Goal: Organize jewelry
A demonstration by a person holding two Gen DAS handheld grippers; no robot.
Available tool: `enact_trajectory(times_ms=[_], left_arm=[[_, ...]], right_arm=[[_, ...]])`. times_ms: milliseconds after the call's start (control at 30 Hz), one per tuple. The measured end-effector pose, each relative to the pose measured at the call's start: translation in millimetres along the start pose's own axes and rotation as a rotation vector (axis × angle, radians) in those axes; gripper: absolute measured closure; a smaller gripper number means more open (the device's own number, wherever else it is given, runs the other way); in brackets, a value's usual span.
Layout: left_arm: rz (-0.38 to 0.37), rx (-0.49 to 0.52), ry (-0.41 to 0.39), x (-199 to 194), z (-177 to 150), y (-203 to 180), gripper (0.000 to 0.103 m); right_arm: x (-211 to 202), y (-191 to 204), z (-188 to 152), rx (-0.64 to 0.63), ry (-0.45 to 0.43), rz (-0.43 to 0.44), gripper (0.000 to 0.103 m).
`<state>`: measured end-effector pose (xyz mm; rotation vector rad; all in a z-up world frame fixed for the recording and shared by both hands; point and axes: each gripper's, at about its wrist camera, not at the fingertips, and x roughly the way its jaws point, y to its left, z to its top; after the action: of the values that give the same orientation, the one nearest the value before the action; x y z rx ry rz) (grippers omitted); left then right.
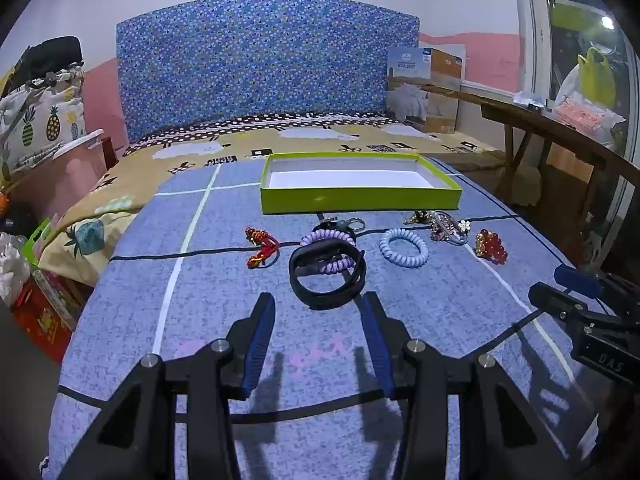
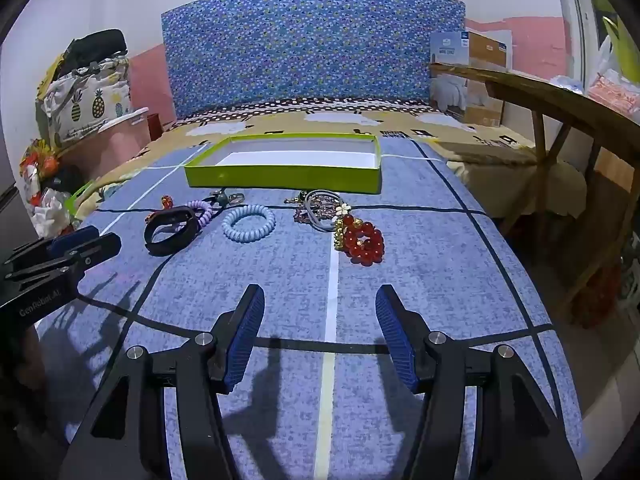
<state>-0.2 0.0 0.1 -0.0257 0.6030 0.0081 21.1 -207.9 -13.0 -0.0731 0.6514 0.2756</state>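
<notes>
While both grippers are hovering low over the blue mat [image 2: 420, 264], nothing is being held. The left gripper [image 1: 318, 304] is spreading its fingers wide just short of the black band [image 1: 326, 276], which is lying on the mat and overlapping a purple coil tie [image 1: 332, 240]. The right gripper [image 2: 320, 300] is gaping just as wide, with the red bead bracelet [image 2: 364, 242] lying ahead of it, apart. A pale blue coil tie [image 2: 249, 224] is sitting between the two piles, and the green box [image 2: 280, 178] is waiting open behind all the jewelry.
</notes>
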Motion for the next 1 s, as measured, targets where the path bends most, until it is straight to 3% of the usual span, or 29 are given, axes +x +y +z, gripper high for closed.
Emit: enact_trajectory(times_ms=[1000], left_arm=[[-0.007, -0.001, 0.040, 4, -5, -3, 0.057]], right_arm=[[-2, 0, 0, 0.000, -0.004, 0.003, 0.045]])
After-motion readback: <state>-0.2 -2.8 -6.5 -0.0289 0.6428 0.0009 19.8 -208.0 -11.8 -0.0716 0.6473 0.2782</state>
